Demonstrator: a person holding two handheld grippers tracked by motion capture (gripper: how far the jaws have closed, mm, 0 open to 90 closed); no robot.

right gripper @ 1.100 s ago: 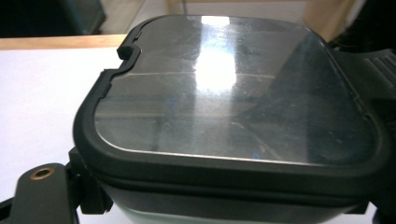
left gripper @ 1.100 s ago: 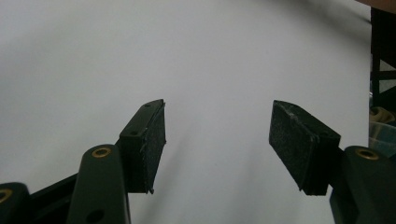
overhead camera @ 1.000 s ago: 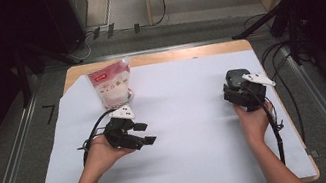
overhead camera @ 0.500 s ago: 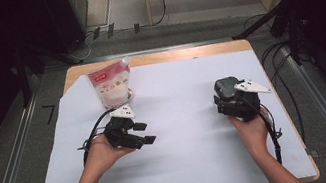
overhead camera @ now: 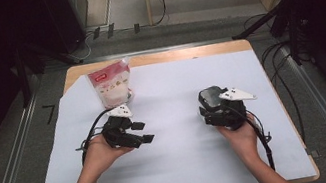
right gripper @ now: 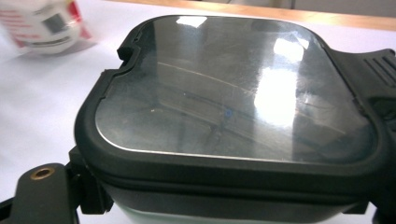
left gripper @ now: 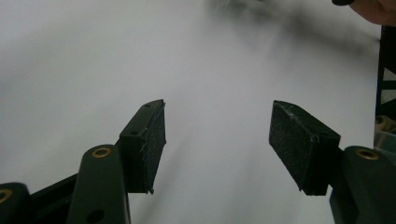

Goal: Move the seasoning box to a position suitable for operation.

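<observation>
The left claw (overhead camera: pixel 139 132) is released, jaws wide apart over bare white sheet (overhead camera: pixel 185 169), with open room ahead toward the right claw (overhead camera: pixel 209 108). The right claw grasps a dark box (right gripper: pixel 233 116) with a glossy, scratched clear lid. A red-and-white pouch (overhead camera: pixel 110 85) stands beyond the left claw, near the surface's (overhead camera: pixel 194 52) far edge.

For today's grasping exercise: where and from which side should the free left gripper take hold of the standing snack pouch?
Grip the snack pouch by its flat sealed top edge, coming from the person's side. It stands upright on a rounded, bulging base, so the thin top probably fits between the pads best. The left gripper is open and close by, with nothing between its jaws.
</observation>
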